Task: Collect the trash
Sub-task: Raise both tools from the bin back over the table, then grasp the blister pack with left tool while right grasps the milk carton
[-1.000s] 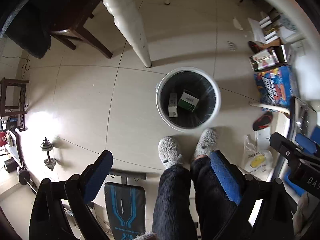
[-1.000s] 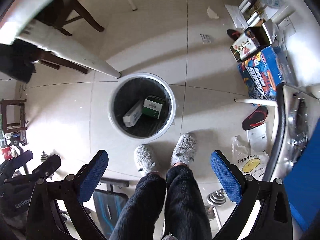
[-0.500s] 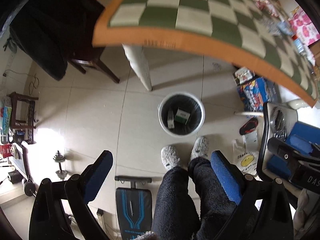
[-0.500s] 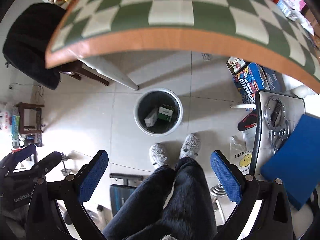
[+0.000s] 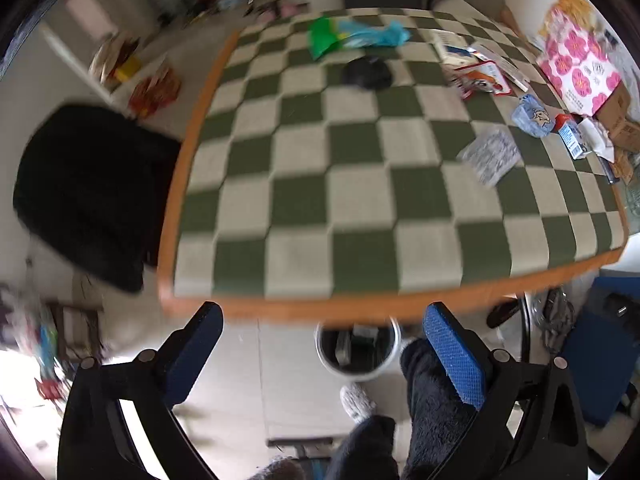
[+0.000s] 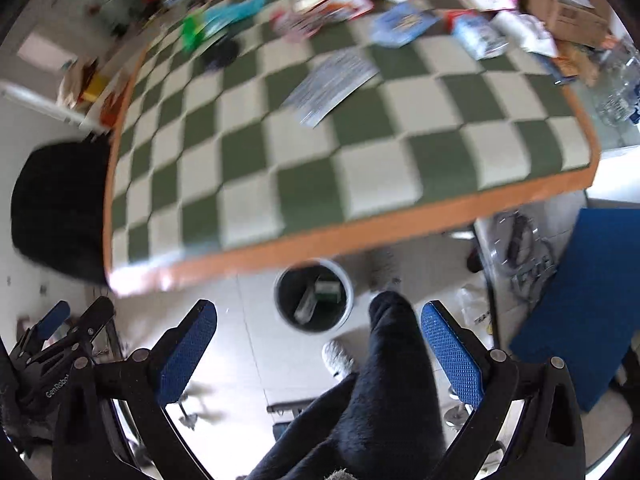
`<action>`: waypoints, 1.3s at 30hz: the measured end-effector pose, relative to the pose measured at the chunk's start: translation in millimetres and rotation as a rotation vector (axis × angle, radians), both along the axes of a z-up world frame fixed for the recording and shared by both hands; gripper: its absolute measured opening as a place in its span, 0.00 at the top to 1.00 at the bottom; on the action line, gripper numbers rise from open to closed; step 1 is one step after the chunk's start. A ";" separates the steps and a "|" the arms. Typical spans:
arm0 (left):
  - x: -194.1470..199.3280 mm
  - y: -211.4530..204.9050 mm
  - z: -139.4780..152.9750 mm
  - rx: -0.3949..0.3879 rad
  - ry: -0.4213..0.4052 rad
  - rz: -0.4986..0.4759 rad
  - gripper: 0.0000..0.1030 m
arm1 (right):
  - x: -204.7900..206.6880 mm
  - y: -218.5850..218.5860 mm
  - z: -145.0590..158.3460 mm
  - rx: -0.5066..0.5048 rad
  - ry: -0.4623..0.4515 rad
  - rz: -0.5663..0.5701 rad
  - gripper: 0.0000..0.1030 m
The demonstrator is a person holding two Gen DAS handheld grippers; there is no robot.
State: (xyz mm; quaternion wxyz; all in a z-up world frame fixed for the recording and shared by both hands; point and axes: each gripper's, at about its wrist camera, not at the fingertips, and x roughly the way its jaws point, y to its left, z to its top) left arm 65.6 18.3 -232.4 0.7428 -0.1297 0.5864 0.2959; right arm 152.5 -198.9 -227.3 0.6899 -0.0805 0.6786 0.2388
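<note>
Both views blurred. Left tongs [image 5: 320, 354] wide open, nothing held. Right tongs [image 6: 318, 344] wide open, nothing held. Both hang off the near edge of the desk [image 5: 400, 304], above the floor.

Trash on the desk, all ahead of the tongs and mostly to the right: silver packet [image 5: 490, 156] nearest, lying flat, long axis running near-left to far-right in the right view [image 6: 332, 84]. Judged nearer the right tongs. Beyond it: blue pouch [image 5: 532, 114], small carton [image 5: 574, 140], red-white wrapper [image 5: 478, 80], green-blue bag [image 5: 352, 38], black object [image 5: 368, 74] at far centre.

Bin [image 6: 314, 296] on the floor under the desk edge, between the tongs, boxes already inside. The person's leg [image 6: 384, 380] and slipper [image 6: 338, 356] are just beside it.

Path to the packet: open checkered top, nothing in the way.
</note>
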 end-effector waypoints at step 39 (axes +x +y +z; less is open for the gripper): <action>256.9 43.4 -138.4 -0.442 0.150 0.055 0.37 | 325.9 -18.1 -133.3 -0.203 0.132 -0.145 0.41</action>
